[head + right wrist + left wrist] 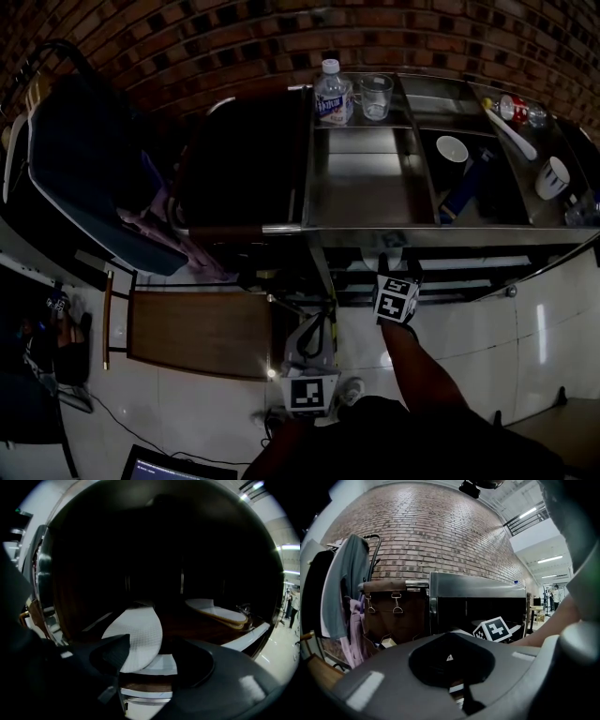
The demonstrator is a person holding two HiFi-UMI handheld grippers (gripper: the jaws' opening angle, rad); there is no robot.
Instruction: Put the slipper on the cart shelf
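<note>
Under the cart (pixel 375 228)'s steel top, the right tool (pixel 154 657) is reaching into the dim lower shelf (pixel 187 626), and its jaws are standing wide apart. A white slipper (pixel 137 637) is sitting between them, sole toward the camera, tilting up off the shelf's brown board. Its lower edge is disappearing behind the near jaw, so I cannot tell whether that pad is touching it, but nothing is looking pinched. Further along the same shelf of the cart, a 2nd slipper (pixel 218 612) is lying flat. Just in front of the cart, low over the tiled floor (pixel 525 328), the left tool (pixel 451 658) is hanging with its jaws together on nothing, pointing toward the cart.

Judging from this, the task is nearing its end: the slipper is already inside the cart, on the shelf, and the grip is looking released. As I am reading it, only 1 small step is remaining: drawing the right tool back out from under the cart's top without dragging the slipper, which is leaning and could slide toward the cart's front edge.
</note>
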